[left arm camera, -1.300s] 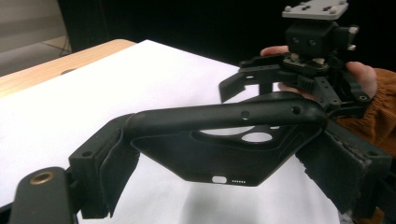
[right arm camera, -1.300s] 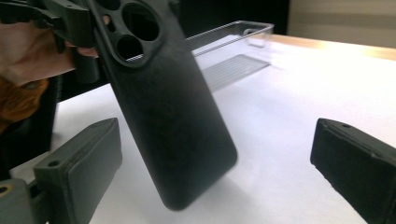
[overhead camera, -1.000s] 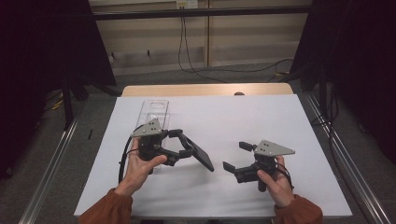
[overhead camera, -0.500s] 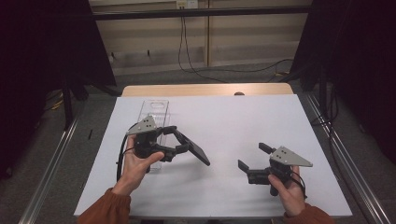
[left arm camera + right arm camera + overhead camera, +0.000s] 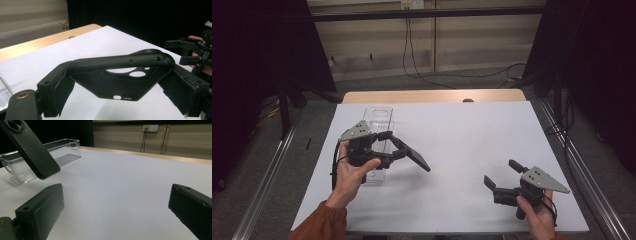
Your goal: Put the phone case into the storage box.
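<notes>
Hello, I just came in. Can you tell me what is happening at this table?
A person works at a white table with a gripper in each hand. The left gripper is shut on a black phone case and holds it in the air, tilted, beside a clear plastic box. The right gripper is open and holds nothing, low near the table's front right edge, apart from the case.

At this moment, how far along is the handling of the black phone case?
Done: the left claw has the black phone case clamped between its jaws, lifted off the white table. In hand: the case hangs tilted beside the clear plastic box. The right claw is open and holds nothing. Left: presumably placing the case, perhaps in the box.
</notes>
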Tool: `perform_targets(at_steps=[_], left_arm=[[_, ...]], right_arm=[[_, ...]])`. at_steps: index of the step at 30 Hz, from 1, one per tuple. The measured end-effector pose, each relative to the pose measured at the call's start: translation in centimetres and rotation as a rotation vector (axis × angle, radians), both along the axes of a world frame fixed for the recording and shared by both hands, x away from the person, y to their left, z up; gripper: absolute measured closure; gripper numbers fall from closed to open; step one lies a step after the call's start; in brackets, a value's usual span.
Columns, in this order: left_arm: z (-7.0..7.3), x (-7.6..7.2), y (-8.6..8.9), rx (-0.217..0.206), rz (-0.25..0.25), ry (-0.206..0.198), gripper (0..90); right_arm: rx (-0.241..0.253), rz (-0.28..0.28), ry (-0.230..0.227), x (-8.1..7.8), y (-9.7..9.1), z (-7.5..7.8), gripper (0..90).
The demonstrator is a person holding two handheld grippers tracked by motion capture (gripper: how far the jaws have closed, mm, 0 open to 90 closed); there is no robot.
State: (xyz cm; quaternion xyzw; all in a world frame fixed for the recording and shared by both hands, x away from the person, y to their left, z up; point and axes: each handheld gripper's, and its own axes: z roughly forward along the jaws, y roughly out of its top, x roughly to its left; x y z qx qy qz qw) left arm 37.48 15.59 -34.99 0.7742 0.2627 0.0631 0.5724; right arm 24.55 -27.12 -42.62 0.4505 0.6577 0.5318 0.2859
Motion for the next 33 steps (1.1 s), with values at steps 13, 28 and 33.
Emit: perform_targets(at_steps=[13, 28, 33], left_arm=[[1.8, 0.4, 0.8, 0.011, 0.024, -0.012, 14.3], [4.6, 1.5, 2.8, 0.034, 0.103, -0.033, 14.3], [5.2, 1.8, 4.2, 0.047, 0.15, -0.015, 14.3]], right_arm=[[-0.031, -0.057, -0.016, -1.1, -1.6, -0.6, 0.0], [-0.028, -0.088, -0.021, -1.2, -2.3, -0.5, 0.0], [-0.034, -0.086, -0.021, -1.2, -2.3, -0.6, 0.0]])
